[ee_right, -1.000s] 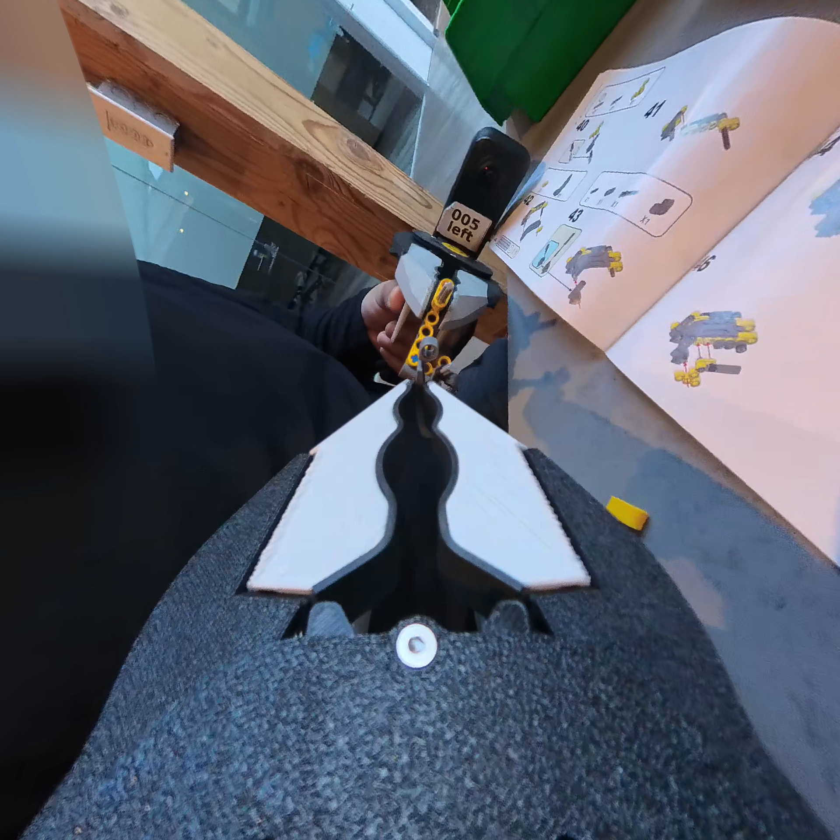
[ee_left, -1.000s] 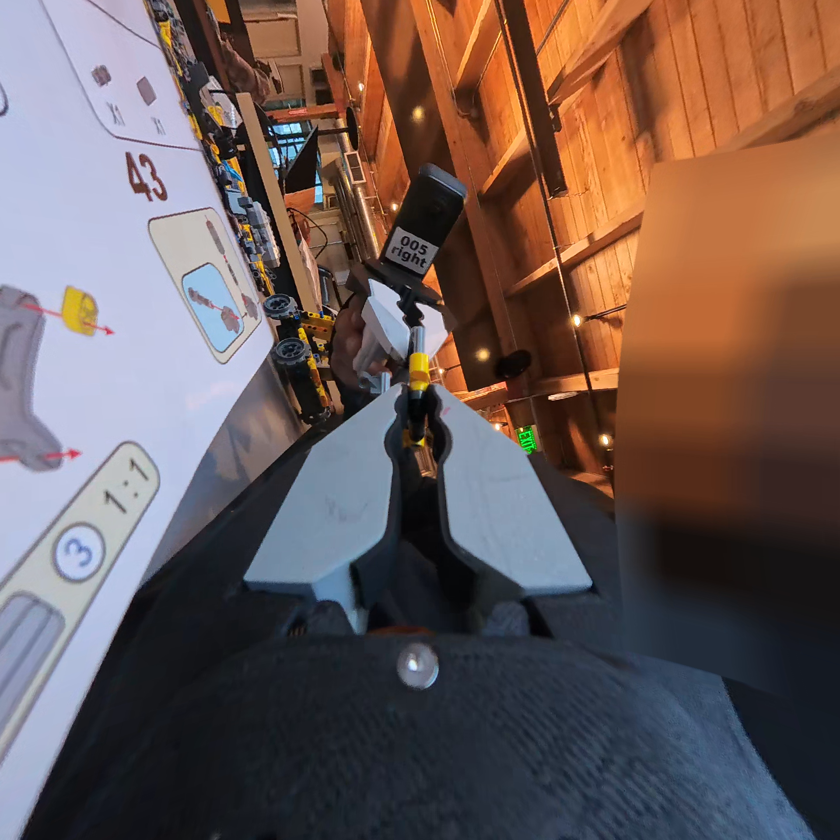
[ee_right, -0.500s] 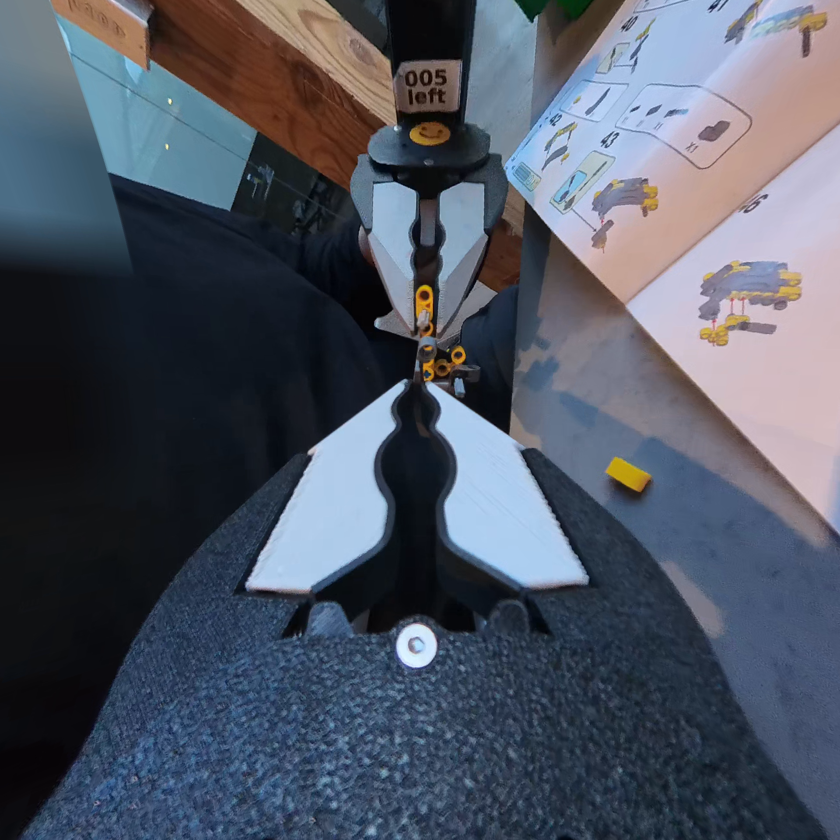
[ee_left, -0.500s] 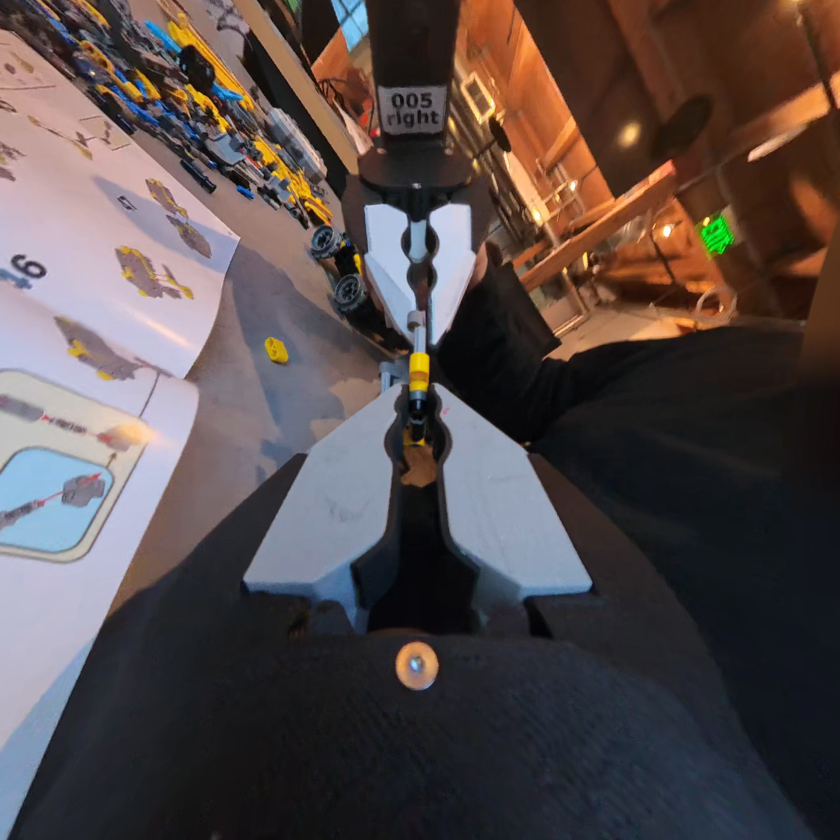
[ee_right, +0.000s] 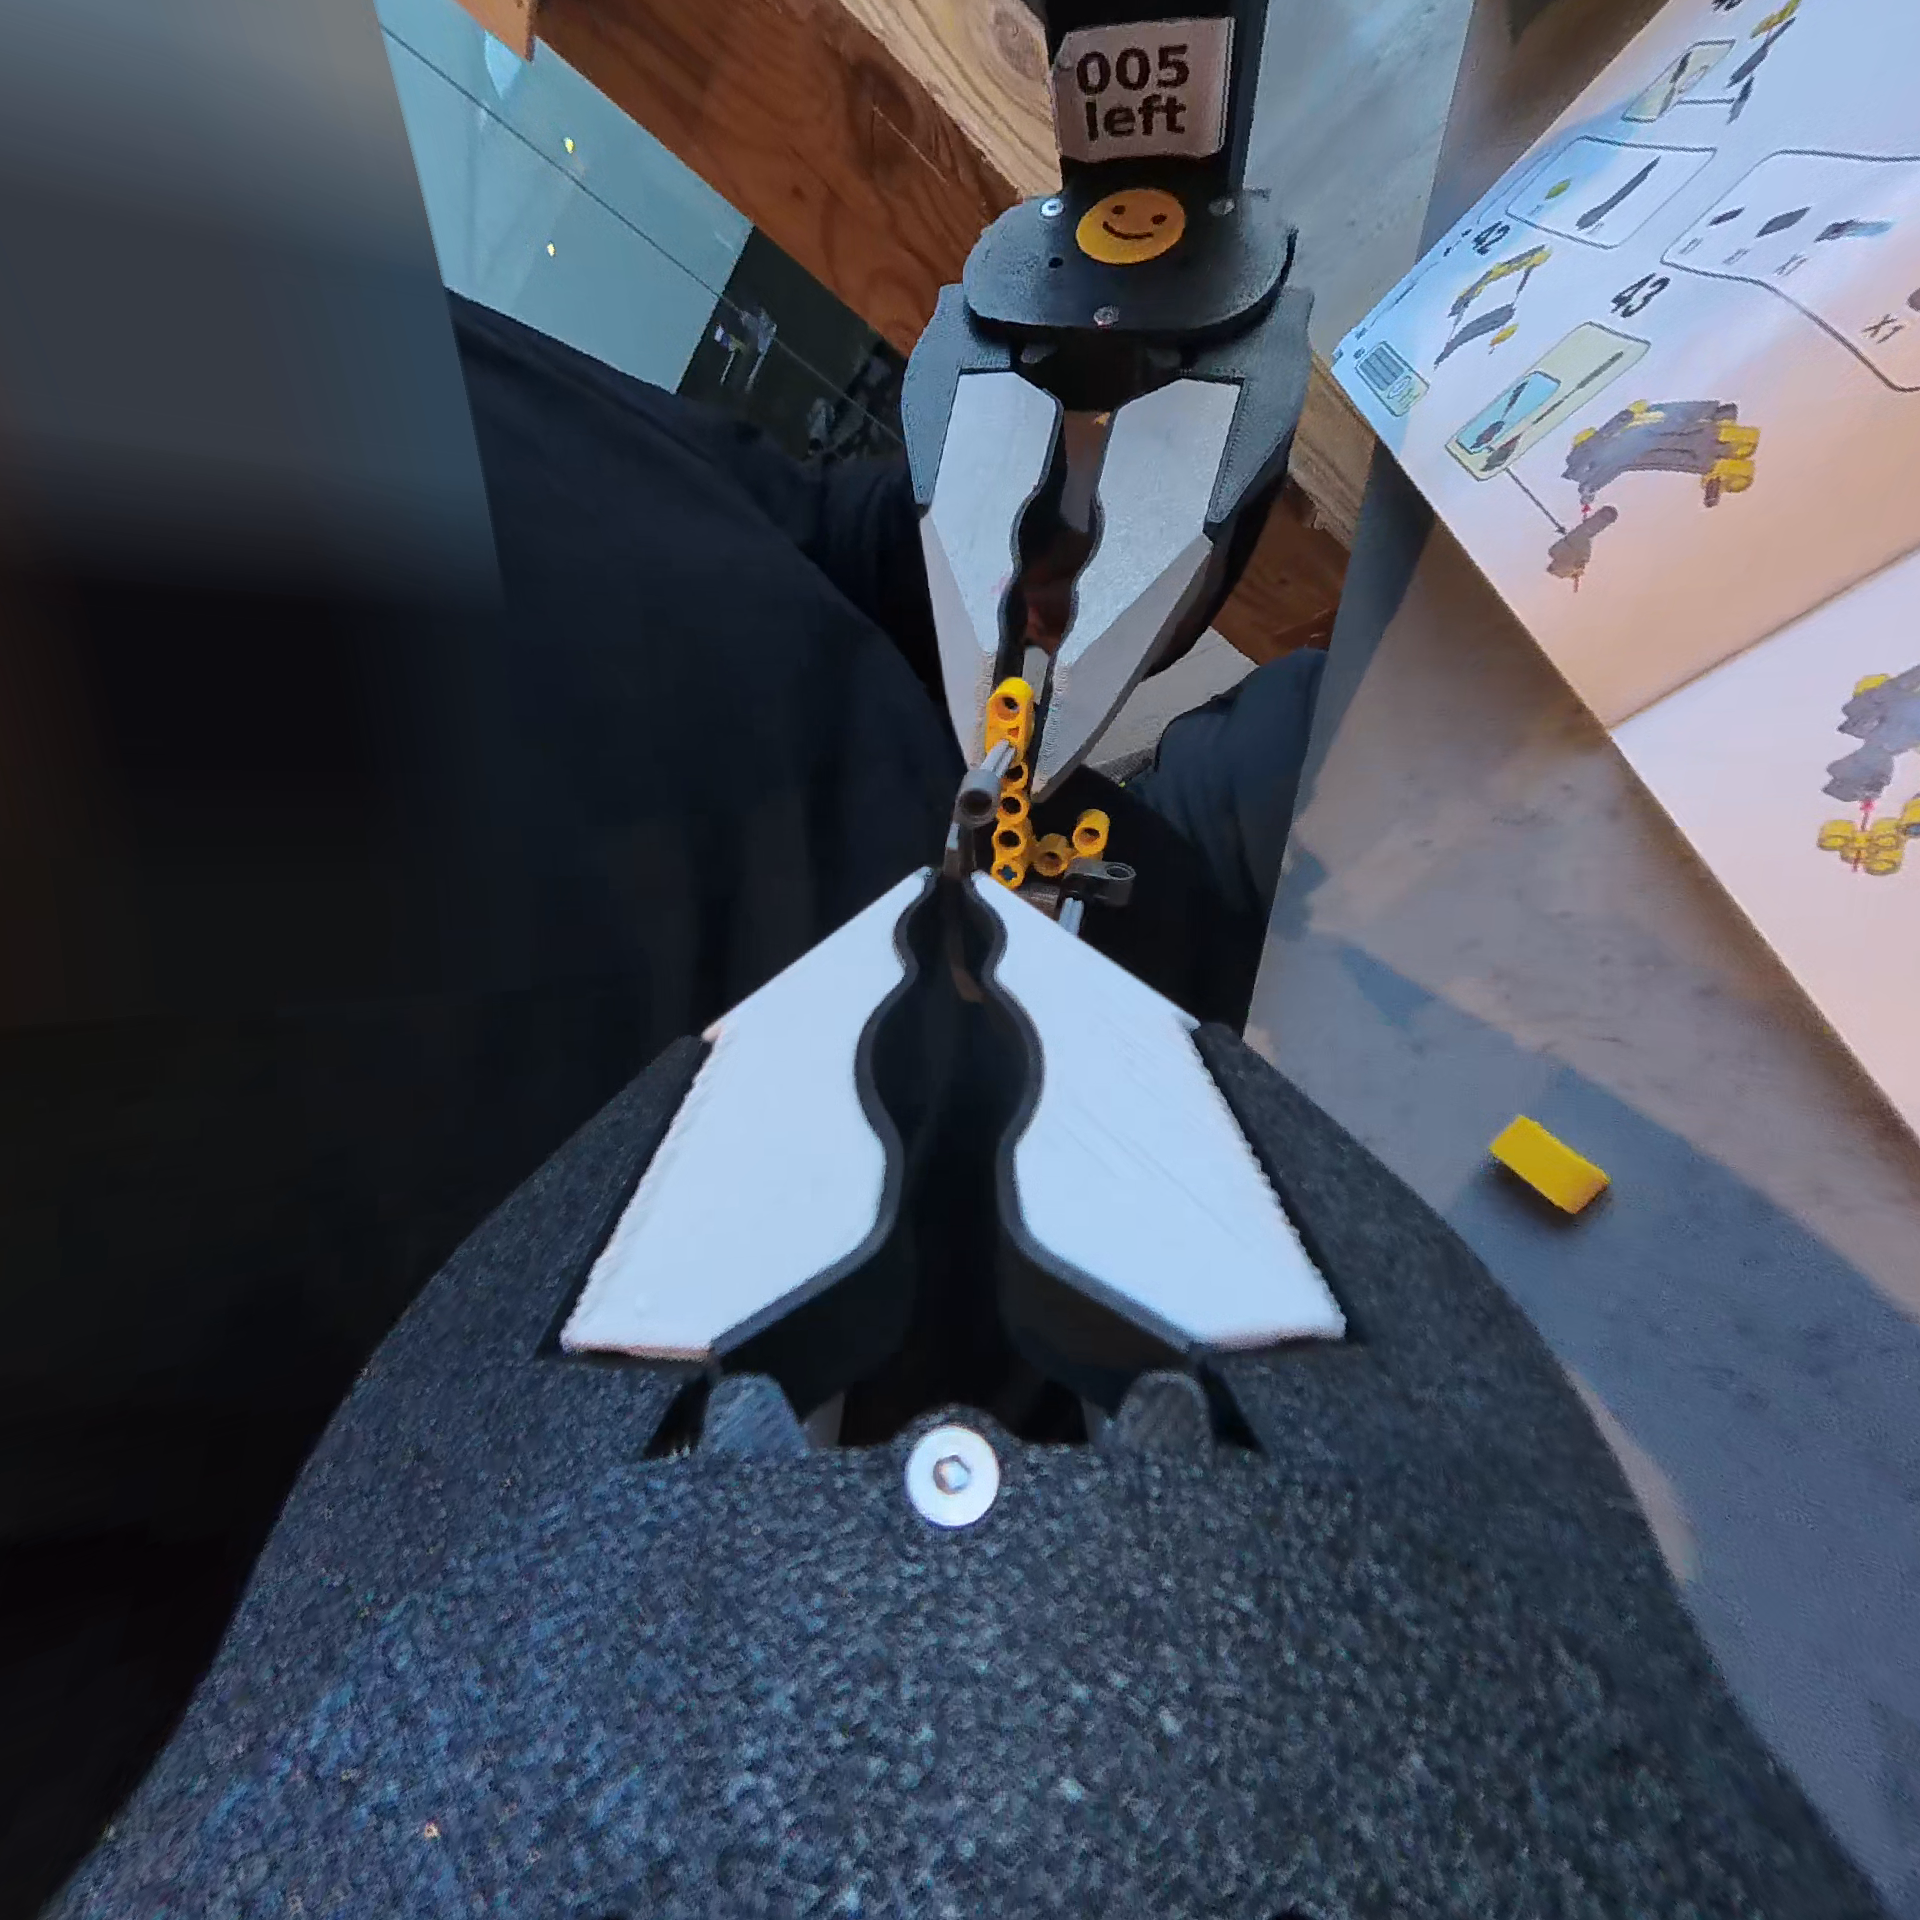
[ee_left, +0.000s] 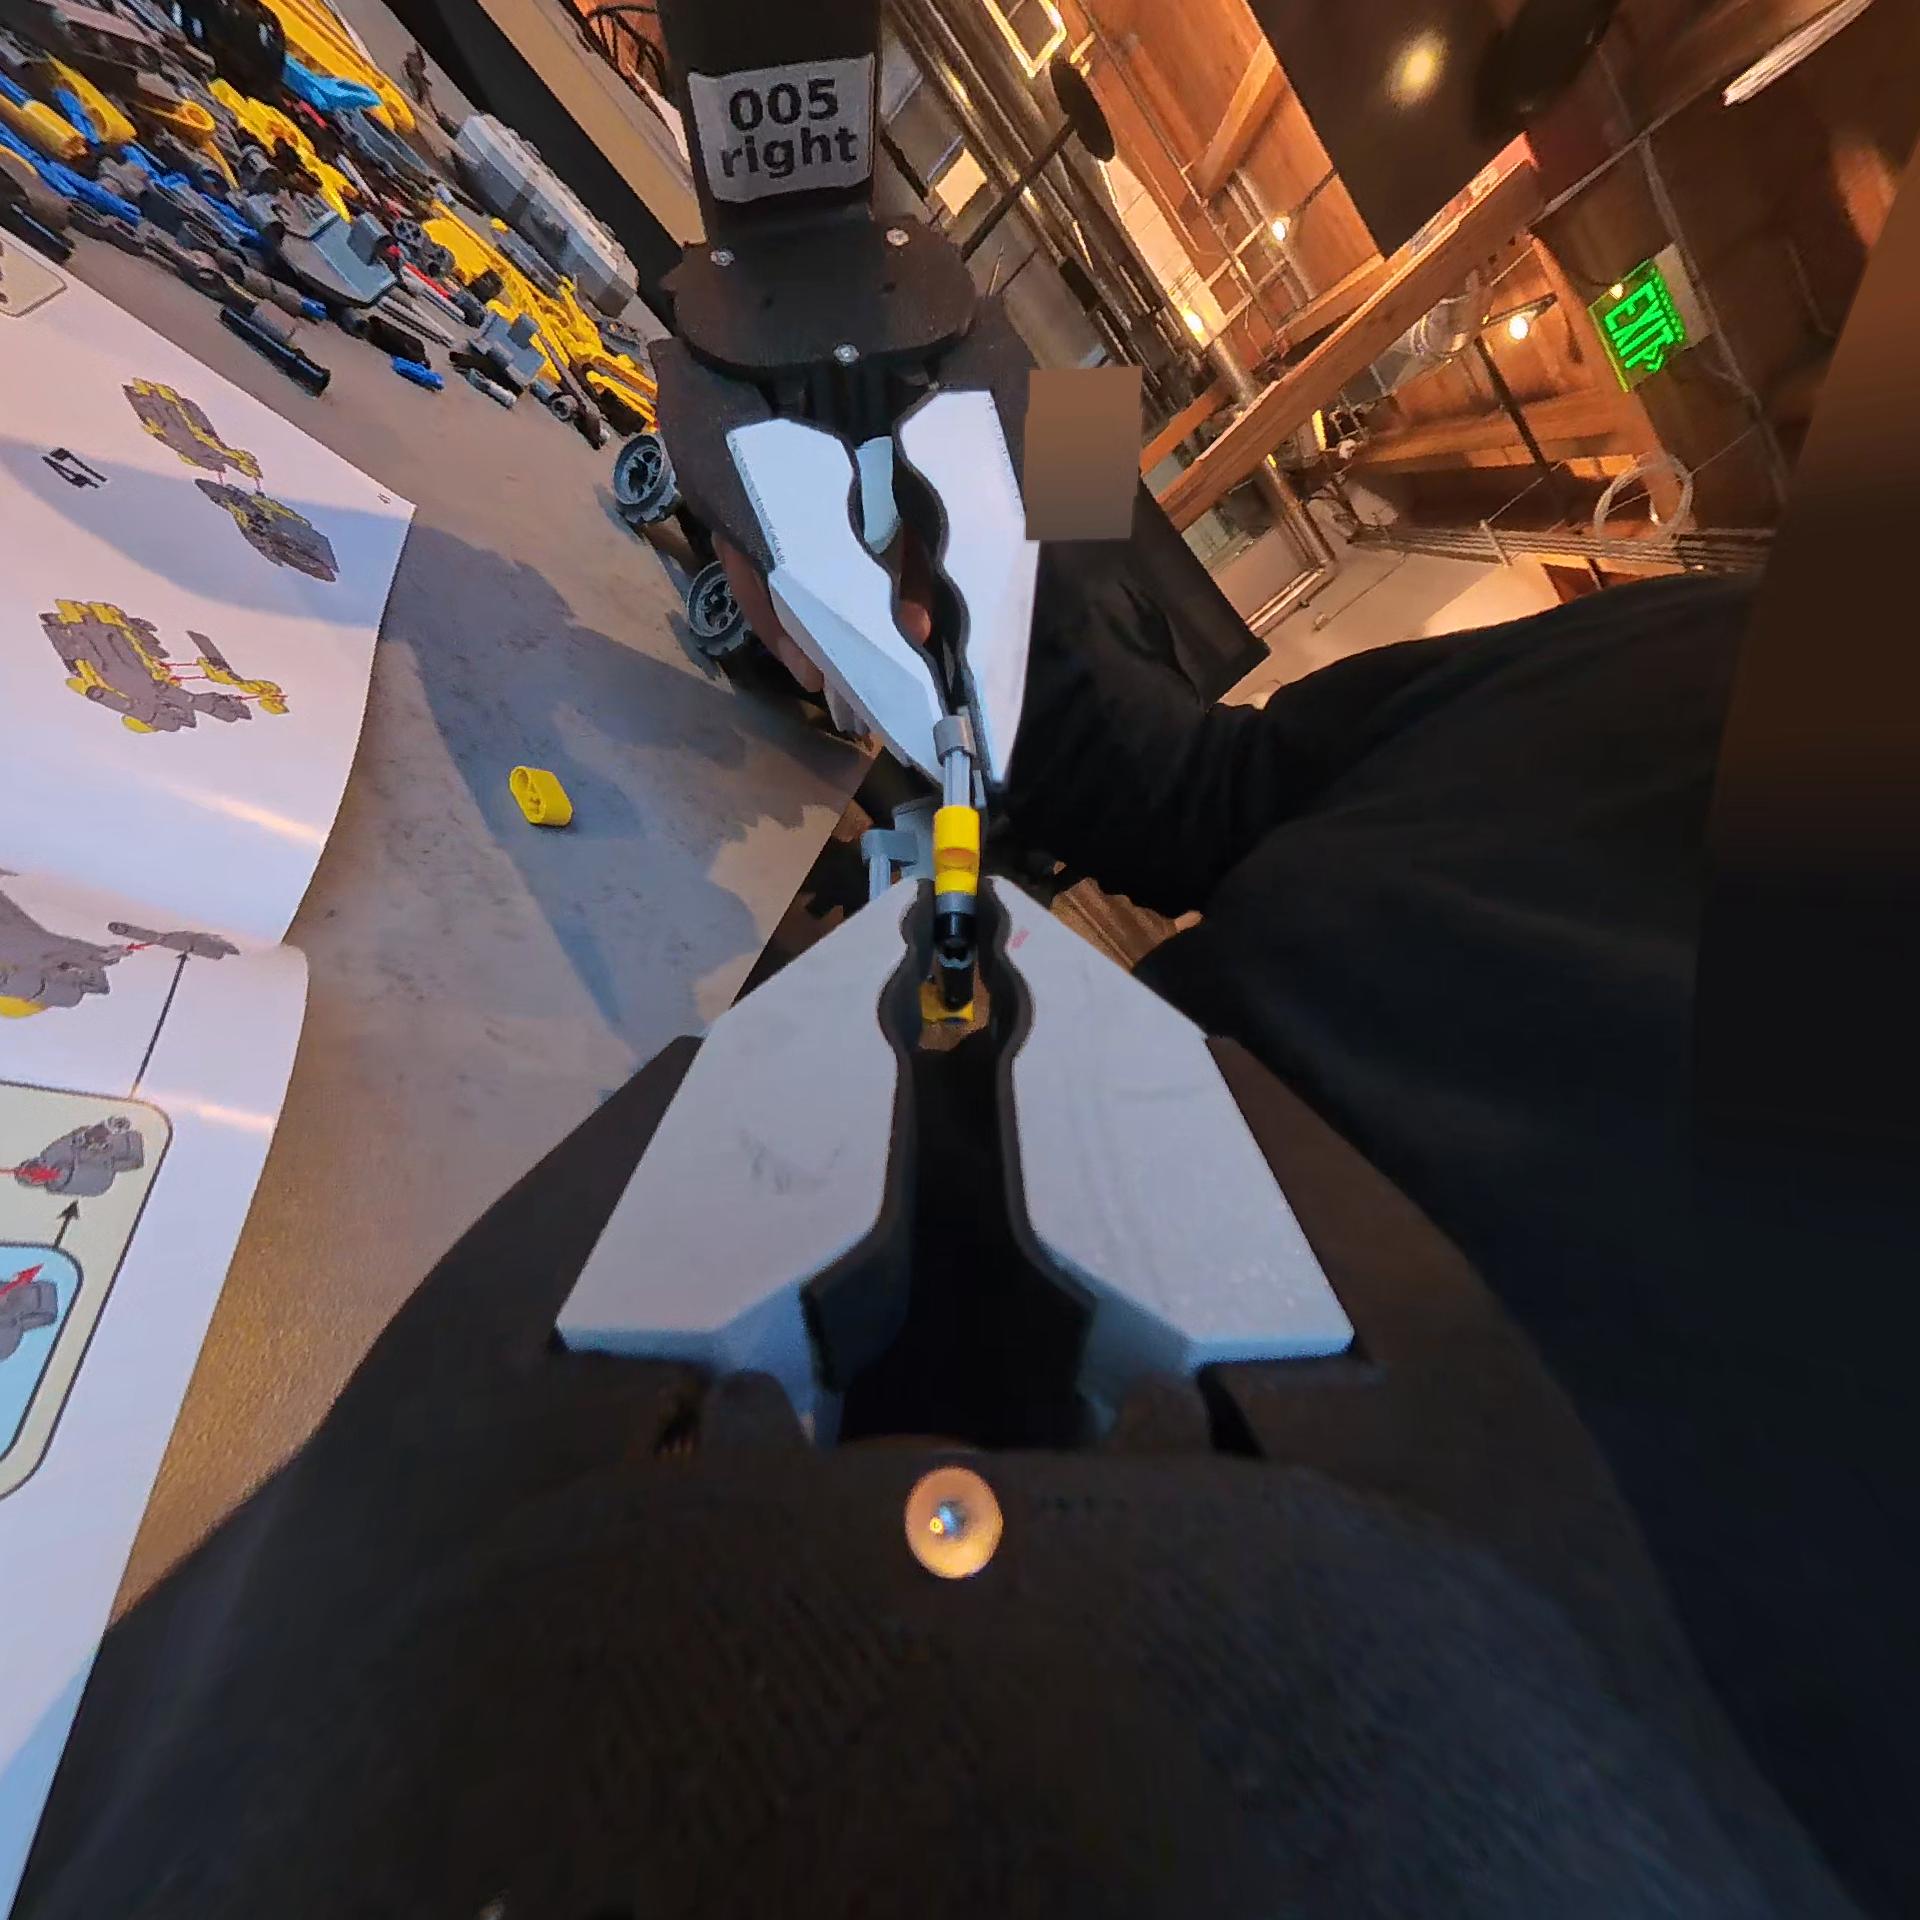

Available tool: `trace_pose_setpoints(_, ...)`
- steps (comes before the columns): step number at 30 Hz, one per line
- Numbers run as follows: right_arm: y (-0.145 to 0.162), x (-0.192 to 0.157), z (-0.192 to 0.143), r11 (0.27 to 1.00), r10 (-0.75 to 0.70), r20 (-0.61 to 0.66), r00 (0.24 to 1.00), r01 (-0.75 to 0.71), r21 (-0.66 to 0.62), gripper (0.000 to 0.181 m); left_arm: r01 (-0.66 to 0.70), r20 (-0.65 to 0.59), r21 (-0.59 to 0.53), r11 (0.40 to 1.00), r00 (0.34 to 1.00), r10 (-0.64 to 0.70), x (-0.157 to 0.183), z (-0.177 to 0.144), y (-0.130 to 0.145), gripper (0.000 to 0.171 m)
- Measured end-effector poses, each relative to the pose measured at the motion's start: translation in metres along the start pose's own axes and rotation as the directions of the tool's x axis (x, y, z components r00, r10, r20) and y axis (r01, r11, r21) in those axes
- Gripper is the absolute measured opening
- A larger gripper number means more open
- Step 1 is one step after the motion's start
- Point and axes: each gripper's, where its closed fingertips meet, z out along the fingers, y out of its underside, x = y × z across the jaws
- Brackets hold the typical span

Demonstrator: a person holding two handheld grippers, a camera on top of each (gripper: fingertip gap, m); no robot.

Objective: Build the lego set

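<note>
From the left wrist view, the left gripper (ee_left: 954, 914) has its jaws pinched nearly together on a small yellow and black brick assembly (ee_left: 954, 862), held in the air just off the near edge of the grey table (ee_left: 468, 935). A thin grey axle (ee_left: 958, 764) sticks out of the far end of that assembly, and the right gripper (ee_left: 961, 727) comes in from the far side, jaws closed on the axle's far tip. To the left lie the open instruction booklet (ee_left: 156, 623), a loose yellow connector piece (ee_left: 540, 796) on the bare tabletop, two grey wheels (ee_left: 717, 603) behind the right gripper, and a heap of yellow, blue and grey parts (ee_left: 312, 208) at the far left.

From the right wrist view, the right gripper (ee_right: 951, 878) is shut down to a sliver on the near end of the grey axle (ee_right: 987, 790). Just beyond, the left gripper (ee_right: 1023, 748) clamps a yellow holed beam (ee_right: 1008, 769) with short yellow and black connectors (ee_right: 1081, 852) hanging off it. The booklet (ee_right: 1662, 416) spreads to the right, and the yellow piece (ee_right: 1548, 1177) lies on the table (ee_right: 1455, 1039) near it.

The axle looks seated in the assembly, though how deeply I cannot tell. The build looks only partly done, with many parts unused.
</note>
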Motion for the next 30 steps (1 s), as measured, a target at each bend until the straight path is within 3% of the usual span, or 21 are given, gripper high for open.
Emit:
trace_pose_setpoints(4, 0.004, 0.002, 0.003, 0.994, -0.085, -0.064, 0.994, 0.08, -0.069, 0.001, -0.059, 0.039, -0.047, 0.997, 0.997, 0.06, -0.001, 0.001, 0.004, 0.006)
trace_pose_setpoints(9, 0.018, 0.007, 0.011, 0.935, -0.292, -0.161, 0.943, 0.246, -0.256, 0.0, -0.203, 0.079, -0.165, 0.965, 0.973, 0.218, 0.0, 0.002, 0.017, 0.006)
trace_pose_setpoints(15, 0.012, 0.008, 0.017, 0.889, -0.414, -0.181, 0.892, 0.352, -0.294, 0.002, -0.268, 0.09, -0.121, 0.956, 0.956, 0.28, -0.001, -0.001, 0.014, 0.006)
trace_pose_setpoints(18, 0.017, 0.01, 0.018, 0.85, -0.485, -0.218, 0.847, 0.398, -0.347, 0.002, -0.373, 0.121, -0.131, 0.919, 0.914, 0.388, -0.002, 0.0, 0.019, 0.006)
trace_pose_setpoints(22, 0.005, 0.0, 0.01, 0.867, -0.488, -0.293, 0.822, 0.42, -0.267, 0.015, -0.498, 0.128, -0.032, 0.867, 0.858, 0.497, 0.001, -0.008, 0.018, 0.006)
trace_pose_setpoints(26, -0.004, -0.009, 0.001, 0.879, -0.475, -0.349, 0.807, 0.452, -0.152, 0.01, -0.473, 0.113, 0.077, 0.878, 0.879, 0.464, 0.001, -0.012, 0.012, 0.006)
trace_pose_setpoints(30, -0.002, -0.001, -0.002, 0.906, -0.412, -0.408, 0.815, 0.415, -0.086, 0.03, -0.595, 0.084, 0.139, 0.791, 0.803, 0.589, 0.017, -0.012, 0.011, 0.006)
